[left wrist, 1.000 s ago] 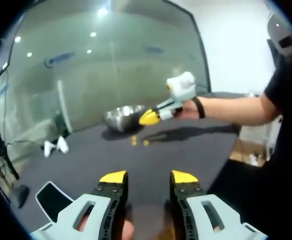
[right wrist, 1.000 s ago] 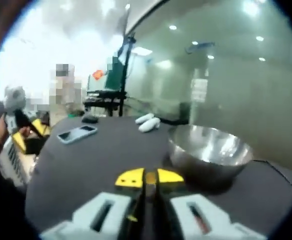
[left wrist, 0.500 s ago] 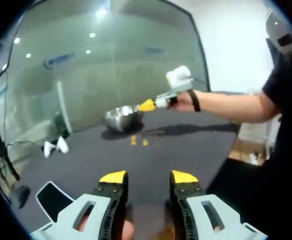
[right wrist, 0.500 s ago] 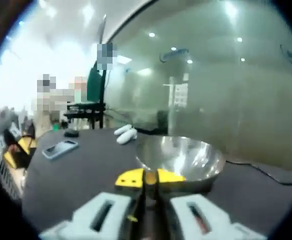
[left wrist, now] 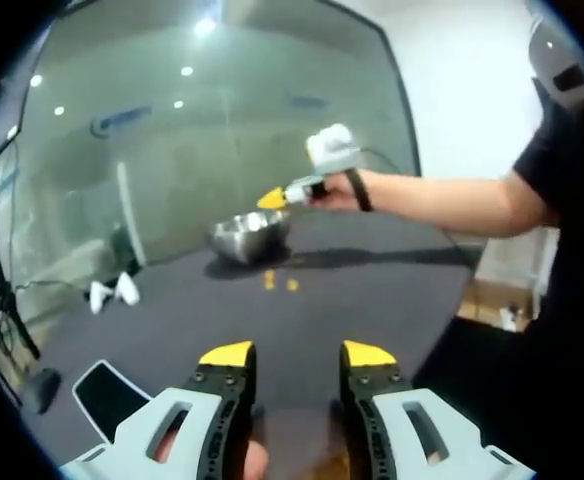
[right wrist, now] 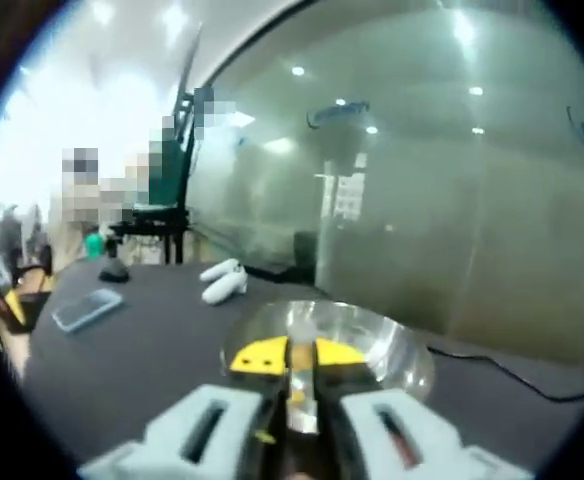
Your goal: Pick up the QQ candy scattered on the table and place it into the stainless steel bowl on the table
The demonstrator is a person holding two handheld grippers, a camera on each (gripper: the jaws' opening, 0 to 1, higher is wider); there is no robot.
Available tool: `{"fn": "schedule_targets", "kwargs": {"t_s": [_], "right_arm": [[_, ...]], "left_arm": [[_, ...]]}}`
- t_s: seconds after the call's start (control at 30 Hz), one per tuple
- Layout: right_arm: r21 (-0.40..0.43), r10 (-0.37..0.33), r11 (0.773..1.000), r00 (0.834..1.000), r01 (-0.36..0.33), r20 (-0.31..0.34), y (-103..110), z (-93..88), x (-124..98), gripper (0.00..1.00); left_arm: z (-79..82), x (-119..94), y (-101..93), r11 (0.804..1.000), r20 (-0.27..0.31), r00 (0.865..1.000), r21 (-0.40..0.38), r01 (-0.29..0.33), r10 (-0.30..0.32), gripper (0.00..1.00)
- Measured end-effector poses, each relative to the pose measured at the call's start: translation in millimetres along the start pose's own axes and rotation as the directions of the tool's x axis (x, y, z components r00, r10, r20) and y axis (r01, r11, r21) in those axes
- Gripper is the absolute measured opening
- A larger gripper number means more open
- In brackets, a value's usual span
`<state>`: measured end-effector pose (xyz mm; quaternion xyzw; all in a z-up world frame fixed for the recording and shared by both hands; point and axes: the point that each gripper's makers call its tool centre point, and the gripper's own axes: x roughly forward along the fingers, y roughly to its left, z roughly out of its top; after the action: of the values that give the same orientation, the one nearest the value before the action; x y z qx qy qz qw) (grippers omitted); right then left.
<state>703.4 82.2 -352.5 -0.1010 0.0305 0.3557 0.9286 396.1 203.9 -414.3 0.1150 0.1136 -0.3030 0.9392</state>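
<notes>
Glass-walled room, dark counter (left wrist: pixel 372 290). Right gripper (right wrist: pixel 291 356) hangs directly over the stainless steel bowl (right wrist: pixel 397 350), jaws pinched together; something pale sits between them, can't tell if it's candy. Left gripper (left wrist: pixel 292 356) is well back, jaws apart and empty. Count: one bowl, two QQ candy pieces (left wrist: pixel 279 282) on the counter just in front of it.

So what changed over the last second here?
The right hand-held gripper rose from beside the stainless steel bowl to above it, jaws staying shut on something small. The left hand-held gripper stayed open and still; two candies remain on the table.
</notes>
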Motion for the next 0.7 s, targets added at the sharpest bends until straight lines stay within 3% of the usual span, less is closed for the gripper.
{"fn": "schedule_targets", "kwargs": {"t_s": [0.2,0.3,0.33,0.4,0.7], "right_arm": [[0.018,-0.011,1.000,1.000,0.012,-0.009,-2,-6.8,2,0.10],[-0.008,-0.037,0.999,0.999,0.037,-0.008,-7,-8.0,2,0.25],[-0.002,-0.037,0.999,0.999,0.037,0.000,-9,-7.1,1,0.26],[0.034,-0.032,0.999,0.999,0.031,0.019,-10,-4.2,-2,0.23],[0.027,-0.019,0.999,1.000,0.018,0.005,-5,-6.5,-8,0.22]], "left_arm": [[3.5,-1,6.8,1.000,0.015,1.000,-0.005,-0.009,0.009,0.35],[4.1,0,4.9,1.000,0.019,1.000,-0.002,-0.001,0.001,0.35],[3.2,0,3.9,1.000,0.017,1.000,-0.002,0.002,-0.002,0.35],[0.4,2,1.9,1.000,0.007,1.000,0.001,0.007,-0.007,0.35],[6.3,4,-2.3,1.000,0.027,0.999,0.012,0.025,-0.025,0.35]]}}
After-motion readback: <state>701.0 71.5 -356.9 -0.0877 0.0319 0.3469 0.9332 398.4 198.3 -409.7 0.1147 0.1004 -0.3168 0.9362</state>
